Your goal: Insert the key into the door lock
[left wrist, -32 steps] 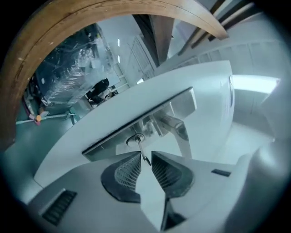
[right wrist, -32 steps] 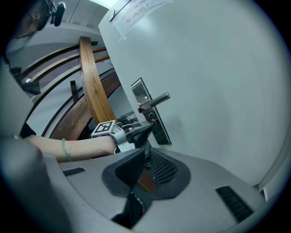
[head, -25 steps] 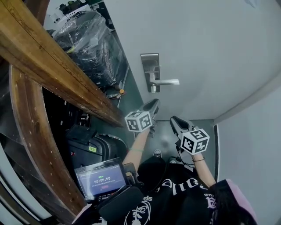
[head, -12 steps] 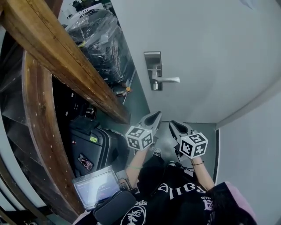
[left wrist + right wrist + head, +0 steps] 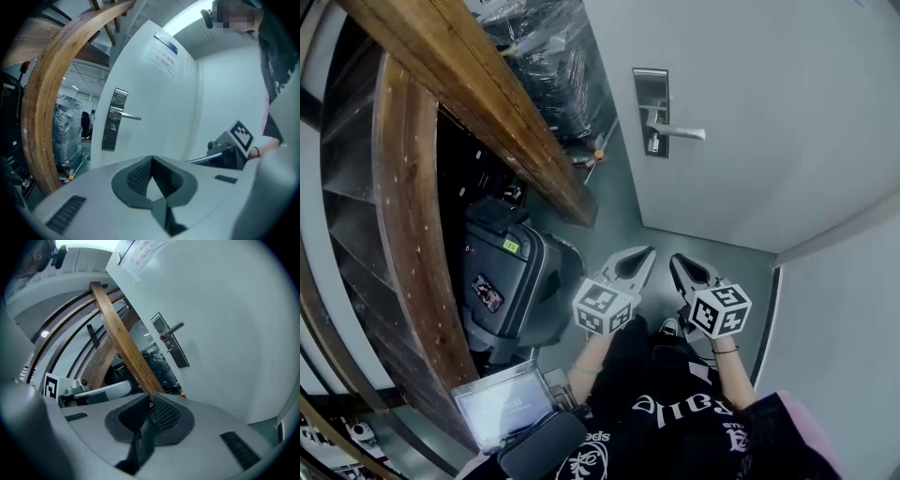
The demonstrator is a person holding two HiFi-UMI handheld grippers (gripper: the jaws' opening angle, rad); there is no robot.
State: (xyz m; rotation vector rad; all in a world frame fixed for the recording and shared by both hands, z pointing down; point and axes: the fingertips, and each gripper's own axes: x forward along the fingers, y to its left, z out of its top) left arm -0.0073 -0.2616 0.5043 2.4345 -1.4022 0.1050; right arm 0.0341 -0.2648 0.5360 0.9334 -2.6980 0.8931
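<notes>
The grey door's steel lock plate (image 5: 651,108) with its lever handle (image 5: 682,132) stands well ahead of both grippers. It also shows in the left gripper view as a lock plate (image 5: 114,119) and in the right gripper view as a lock plate (image 5: 171,341). My left gripper (image 5: 643,253) and right gripper (image 5: 677,261) hang side by side low in front of the person, far short of the door. Both are shut: the left gripper (image 5: 151,158) has its tips meeting, and the right gripper (image 5: 151,397) has its pads together. No key shows in any view.
A heavy curved wooden beam (image 5: 487,84) runs along the left. Under it stand a black suitcase (image 5: 502,281) and a plastic-wrapped stack (image 5: 551,52). A screen device (image 5: 504,405) sits by the person's left side. A white wall (image 5: 844,309) closes the right.
The head view has swung, so the lock plate now sits higher and further right in the picture. Both grippers have dropped a little lower and stay shut, side by side.
</notes>
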